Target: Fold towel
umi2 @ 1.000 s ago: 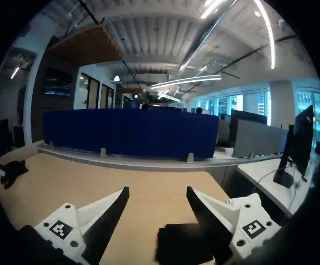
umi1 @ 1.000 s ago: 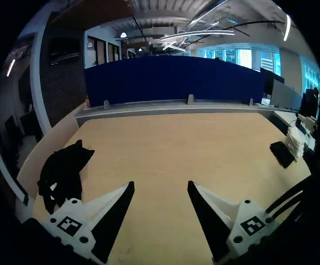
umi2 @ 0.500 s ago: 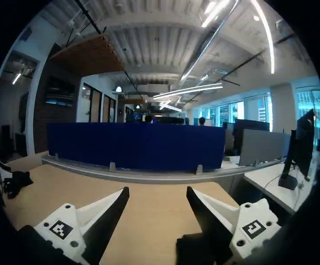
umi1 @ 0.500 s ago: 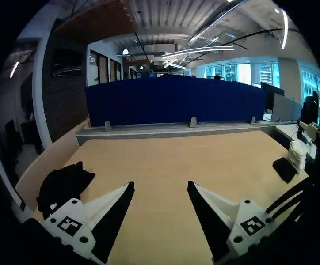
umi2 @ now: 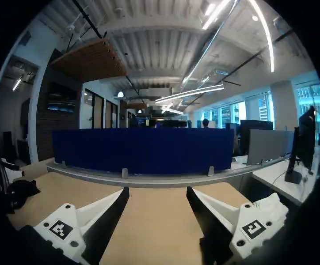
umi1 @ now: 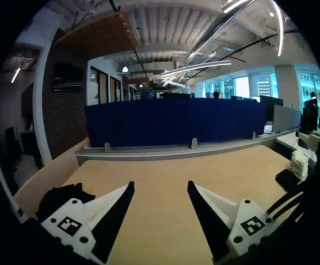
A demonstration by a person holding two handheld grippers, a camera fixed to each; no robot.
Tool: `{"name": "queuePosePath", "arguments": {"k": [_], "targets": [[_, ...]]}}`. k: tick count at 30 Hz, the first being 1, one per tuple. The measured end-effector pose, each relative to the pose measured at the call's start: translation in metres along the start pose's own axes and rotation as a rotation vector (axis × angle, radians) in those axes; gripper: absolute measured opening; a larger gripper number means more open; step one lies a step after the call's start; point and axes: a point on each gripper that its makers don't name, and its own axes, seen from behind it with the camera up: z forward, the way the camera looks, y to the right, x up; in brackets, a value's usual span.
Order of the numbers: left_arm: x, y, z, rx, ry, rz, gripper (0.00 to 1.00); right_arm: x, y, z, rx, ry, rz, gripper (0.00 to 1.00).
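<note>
A crumpled black towel (umi1: pixel 58 198) lies on the wooden table (umi1: pixel 173 176) at its left edge, just behind my left gripper's left finger. My left gripper (umi1: pixel 160 191) is open and holds nothing. A folded black towel (umi1: pixel 287 179) lies at the table's right edge beside a stack of white towels (umi1: pixel 299 162). In the right gripper view the crumpled black towel (umi2: pixel 20 192) sits far left, apart from my right gripper (umi2: pixel 158 192), which is open and empty. The white stack (umi2: pixel 272 205) shows just behind that gripper's right finger.
A blue divider panel (umi1: pixel 173 119) on a grey rail closes off the table's far side. Desks with monitors (umi2: pixel 301 150) stand to the right beyond the table. Bare wooden tabletop (umi2: pixel 155 221) lies ahead of both grippers.
Both views have tilted upward, so the table sits lower and more ceiling shows. The folded black towel has slipped almost out of the right gripper view at the bottom. Both grippers stayed open.
</note>
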Motion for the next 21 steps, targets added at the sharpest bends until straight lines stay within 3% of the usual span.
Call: {"name": "queuePosePath", "arguments": {"k": [14, 17, 21], "targets": [[0.012, -0.012, 0.005, 0.035, 0.072, -0.01, 0.89, 0.004, -0.003, -0.009, -0.028, -0.011, 0.05, 1.0], [0.012, -0.009, 0.006, 0.03, 0.089, -0.017, 0.89, 0.008, -0.008, -0.011, -0.025, -0.01, 0.051, 1.0], [0.008, -0.015, 0.011, 0.034, 0.095, -0.021, 0.89, 0.014, -0.015, -0.014, -0.019, -0.008, 0.041, 1.0]]}}
